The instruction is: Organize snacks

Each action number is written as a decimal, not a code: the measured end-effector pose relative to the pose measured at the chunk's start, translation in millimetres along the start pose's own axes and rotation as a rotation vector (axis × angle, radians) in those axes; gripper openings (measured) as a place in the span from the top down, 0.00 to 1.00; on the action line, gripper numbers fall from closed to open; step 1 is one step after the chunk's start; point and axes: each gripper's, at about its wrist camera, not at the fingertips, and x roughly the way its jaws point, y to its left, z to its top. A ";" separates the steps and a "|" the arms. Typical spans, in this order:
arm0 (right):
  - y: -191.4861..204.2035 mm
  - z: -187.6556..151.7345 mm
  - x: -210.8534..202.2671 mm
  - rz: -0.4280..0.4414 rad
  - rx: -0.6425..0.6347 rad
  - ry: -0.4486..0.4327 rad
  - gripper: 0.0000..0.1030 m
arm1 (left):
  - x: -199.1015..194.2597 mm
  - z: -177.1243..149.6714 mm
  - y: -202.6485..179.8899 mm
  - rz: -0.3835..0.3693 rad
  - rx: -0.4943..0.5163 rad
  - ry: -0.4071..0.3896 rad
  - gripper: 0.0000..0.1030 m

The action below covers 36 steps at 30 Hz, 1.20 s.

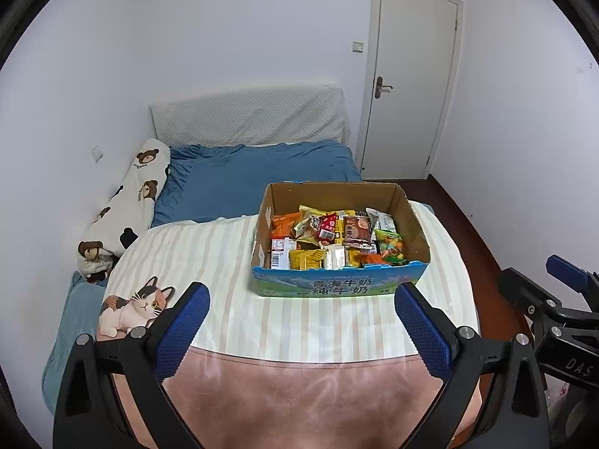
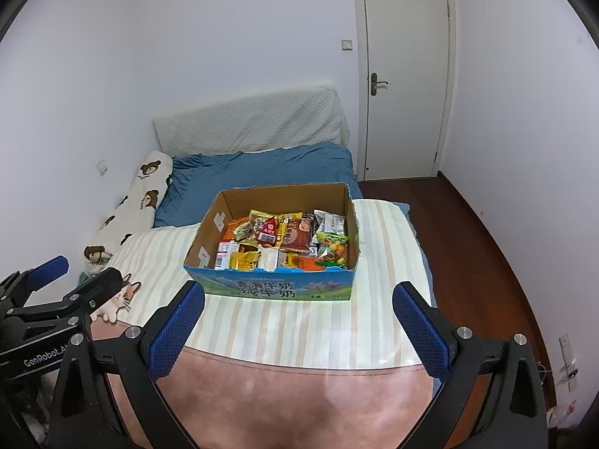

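Open-topped cardboard box (image 1: 338, 288) with blue printed front, packed with mixed snack packets (image 1: 337, 239), resting on striped bed cover (image 1: 209, 262), left gripper (image 1: 301, 327) and right gripper (image 2: 298, 323) both spread wide, empty

White walls (image 1: 224, 37), closed white door (image 1: 411, 75), dark wood floor (image 2: 486, 243), bed (image 1: 262, 176) with blue sheet against padded headboard (image 1: 251, 116).

1. A bed (image 1: 239, 176) with a blue sheet carries everything.
2. A striped cream blanket (image 1: 209, 262) lies over its near half, with a pink panel at the near edge.
3. A cardboard box (image 1: 338, 286) full of snack packets (image 1: 337, 239) sits on the stripes.
4. A bear-print pillow (image 1: 127, 202) lies along the wall side.
5. A cat-shaped cushion (image 1: 131, 308) rests on the blanket's left corner.
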 end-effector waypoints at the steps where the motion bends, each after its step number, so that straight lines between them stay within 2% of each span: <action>1: -1.3 0.2 4.5 -0.006 0.000 -0.001 0.01 | 4.6 0.8 0.6 0.001 -0.008 0.002 0.01; 9: -15.8 7.3 38.6 -0.053 0.024 0.013 0.00 | 33.8 9.4 2.5 0.027 -0.040 0.012 0.01; 19: -27.7 19.5 92.4 -0.106 0.034 0.041 0.00 | 80.5 26.4 -6.9 0.069 0.006 0.020 0.00; 29: -31.2 25.6 141.3 -0.117 0.049 0.110 0.00 | 131.2 31.0 -14.0 0.063 0.019 0.123 0.00; 36: -31.2 30.0 149.4 -0.126 0.048 0.128 0.00 | 143.8 31.6 -16.3 0.049 0.018 0.150 0.00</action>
